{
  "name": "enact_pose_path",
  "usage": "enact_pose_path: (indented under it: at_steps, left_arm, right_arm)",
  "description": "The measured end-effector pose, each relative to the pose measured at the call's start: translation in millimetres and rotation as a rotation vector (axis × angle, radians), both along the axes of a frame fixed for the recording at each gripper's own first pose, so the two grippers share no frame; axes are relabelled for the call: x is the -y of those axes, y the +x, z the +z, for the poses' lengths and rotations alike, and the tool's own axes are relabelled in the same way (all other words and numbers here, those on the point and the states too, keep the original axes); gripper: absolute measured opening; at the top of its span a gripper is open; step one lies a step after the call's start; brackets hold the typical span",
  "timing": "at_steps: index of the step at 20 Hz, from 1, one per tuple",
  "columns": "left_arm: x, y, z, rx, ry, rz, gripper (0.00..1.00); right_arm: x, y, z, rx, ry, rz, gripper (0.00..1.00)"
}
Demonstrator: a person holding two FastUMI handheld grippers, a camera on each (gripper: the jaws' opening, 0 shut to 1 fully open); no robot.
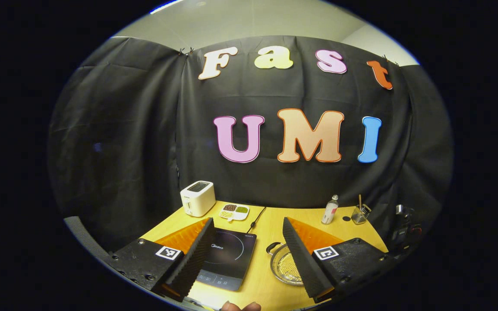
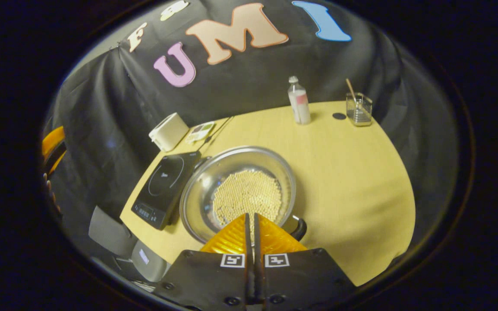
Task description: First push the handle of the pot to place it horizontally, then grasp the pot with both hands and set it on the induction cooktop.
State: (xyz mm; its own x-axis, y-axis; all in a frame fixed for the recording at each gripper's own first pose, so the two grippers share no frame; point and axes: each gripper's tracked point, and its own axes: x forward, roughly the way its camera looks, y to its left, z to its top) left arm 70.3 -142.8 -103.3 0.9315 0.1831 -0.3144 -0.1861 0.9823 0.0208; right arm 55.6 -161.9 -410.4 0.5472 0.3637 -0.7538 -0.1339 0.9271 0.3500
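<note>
Pot (image 2: pixel 238 194): shiny metal, rigid, likely slippery; holds pale beads, so keep level. Sits just right of cooktop (image 2: pixel 165 188). 2 dark handles; grip there. Right gripper (image 2: pixel 251 224) pressed together, empty, above pot's near rim. Left gripper (image 1: pixel 249 246) spread wide, empty.

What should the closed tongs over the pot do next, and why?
Probably nudge the pot's handle sideways. The right tongs are shut with nothing held, right above the pot, which sits beside the induction cooktop, not on it.
</note>
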Motion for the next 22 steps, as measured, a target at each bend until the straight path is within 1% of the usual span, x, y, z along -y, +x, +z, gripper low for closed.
enact_pose_path:
  at_steps: [1,2,3,5,7,8,9,10,14,15,17,18,22]
  left_arm:
    - [0.1,-0.1,0.0,-0.002,0.000,0.000,0.96]
    - [-0.6,-1.1,0.0,-0.004,0.003,0.001,0.93]
    - [0.5,-1.3,-1.7,-0.008,0.004,-0.001,0.93]
    - [2.9,-1.7,-4.7,-0.019,0.001,-0.007,0.96]
    - [4.9,-1.5,-6.5,-0.024,-0.003,-0.011,0.96]
    - [5.6,-1.1,-7.6,-0.027,-0.006,-0.011,0.93]
    - [6.8,-1.9,-8.8,-0.033,-0.008,-0.011,0.93]
    - [7.2,-2.2,-9.6,-0.033,-0.009,-0.013,0.96]
    - [7.5,-5.0,-10.7,-0.041,-0.005,-0.015,0.96]
    - [7.2,-5.6,-10.7,-0.042,-0.004,-0.014,0.96]
    - [6.5,-5.3,-10.2,-0.041,-0.001,-0.012,0.96]
    - [6.5,-5.9,-10.5,-0.043,-0.002,-0.011,0.96]
    - [5.2,-5.9,-10.7,-0.047,-0.003,-0.005,0.96]
  right_arm:
    - [-0.9,-7.3,-9.1,-0.023,-0.008,0.010,0.00]
    - [-3.1,-13.5,-18.1,-0.049,-0.017,0.022,0.03]
    - [-3.5,-20.9,-24.7,-0.069,-0.027,0.030,0.03]
    - [-2.6,-31.7,-37.0,-0.099,-0.053,0.056,0.02]
    - [-2.0,-37.8,-43.5,-0.114,-0.070,0.077,0.03]
    - [-0.9,-38.9,-44.7,-0.119,-0.074,0.081,0.03]
    - [-1.0,-39.9,-46.4,-0.121,-0.076,0.082,0.03]
    - [-0.4,-38.4,-48.0,-0.122,-0.080,0.083,0.03]
    - [7.2,-38.7,-55.0,-0.136,-0.111,0.092,0.03]
    - [6.1,-37.4,-54.6,-0.137,-0.101,0.091,0.03]
    - [7.1,-37.4,-57.9,-0.142,-0.105,0.102,0.00]
    - [7.8,-37.6,-58.4,-0.147,-0.108,0.105,0.02]
    - [16.0,-27.8,-64.4,-0.150,-0.129,0.096,0.03]
